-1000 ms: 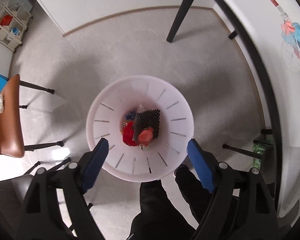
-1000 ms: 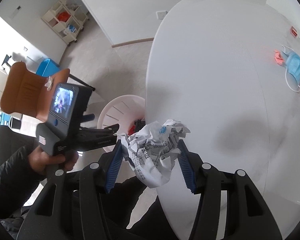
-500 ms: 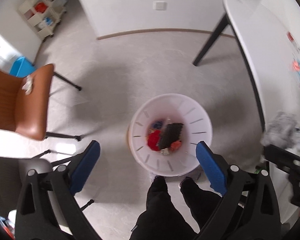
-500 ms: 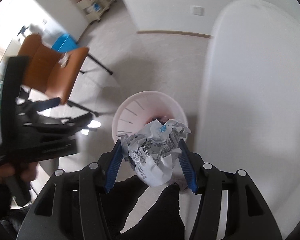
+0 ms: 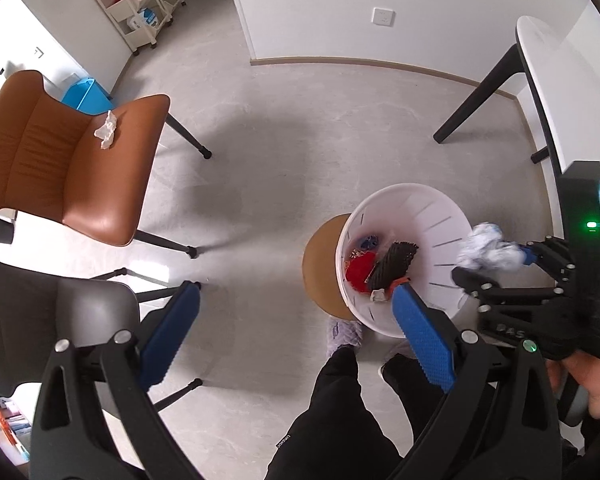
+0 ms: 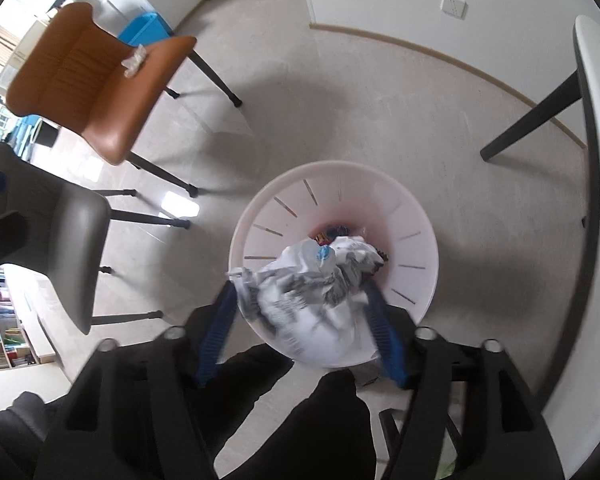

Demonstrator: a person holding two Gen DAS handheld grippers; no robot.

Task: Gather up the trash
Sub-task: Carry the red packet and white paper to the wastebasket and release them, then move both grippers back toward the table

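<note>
While the right tongs (image 6: 302, 312) squeeze a crumpled paper ball (image 6: 308, 300) above the white bin (image 6: 416, 240), the left tongs (image 5: 296, 332) hang wide open, holding nothing

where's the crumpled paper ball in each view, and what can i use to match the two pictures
Left wrist view: the crumpled paper ball is at the right, held by the right gripper over the white bin's right rim.
Right wrist view: the ball is low centre, between the blue fingers, above the bin.
Shared landmark: the brown chair with a white scrap on its seat.
</note>
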